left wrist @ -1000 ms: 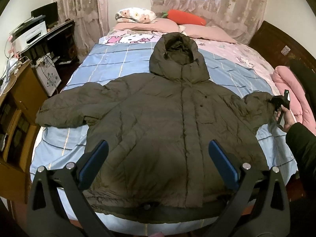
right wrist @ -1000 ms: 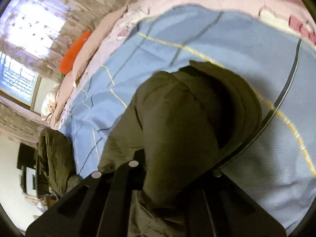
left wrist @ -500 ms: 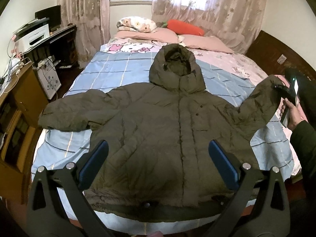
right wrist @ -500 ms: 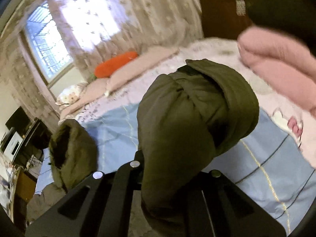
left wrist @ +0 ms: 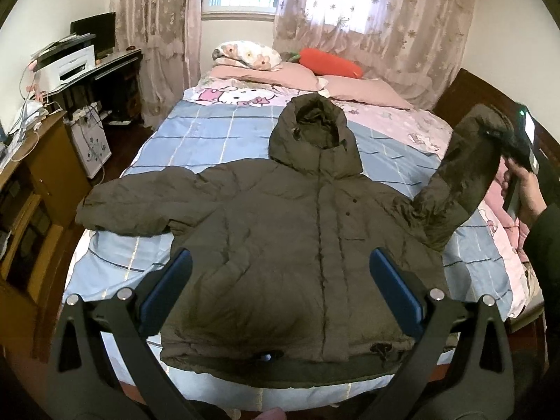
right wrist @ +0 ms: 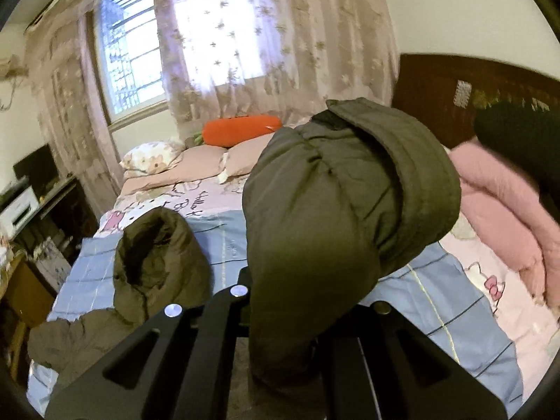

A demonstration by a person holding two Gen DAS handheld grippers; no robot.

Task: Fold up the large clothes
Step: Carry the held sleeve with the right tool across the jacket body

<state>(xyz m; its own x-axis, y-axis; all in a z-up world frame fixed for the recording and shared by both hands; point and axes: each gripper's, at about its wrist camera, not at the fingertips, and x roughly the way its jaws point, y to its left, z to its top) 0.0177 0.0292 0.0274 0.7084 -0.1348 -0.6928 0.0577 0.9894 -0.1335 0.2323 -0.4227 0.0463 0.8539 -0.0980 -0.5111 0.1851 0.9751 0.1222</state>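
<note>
A: On the bed (left wrist: 168,161), your olive hooded puffer jacket (left wrist: 297,245) lies front up, hood toward the far pillows, one sleeve out flat at the left.

B: And the fold?

A: Barely begun, I'd say. Your right gripper (right wrist: 297,329) has its jaws clamped on the right sleeve's cuff (right wrist: 350,203), raised off the bed. Your left gripper (left wrist: 280,290) hovers over the near hem, jaws wide apart, holding nothing. Both sleeves and the body remain unfolded.
</note>
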